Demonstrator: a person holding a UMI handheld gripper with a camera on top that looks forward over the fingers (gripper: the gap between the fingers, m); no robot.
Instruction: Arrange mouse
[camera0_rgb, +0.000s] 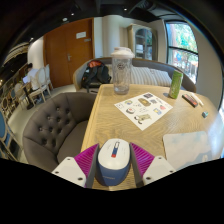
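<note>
I am holding the mouse (112, 160) in my claw (112, 168), both pads pressing its flanks, its long axis running straight ahead toward the table (150, 128).

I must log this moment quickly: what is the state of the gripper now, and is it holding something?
Gripper: shut on the mouse, which sits between both pink pads, above the near edge of the wooden table.

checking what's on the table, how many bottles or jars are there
2. A clear jar stands at the table's far edge, beyond the mouse between the tool's fingers. A green bottle stands to its right. Others may be hidden.
</note>
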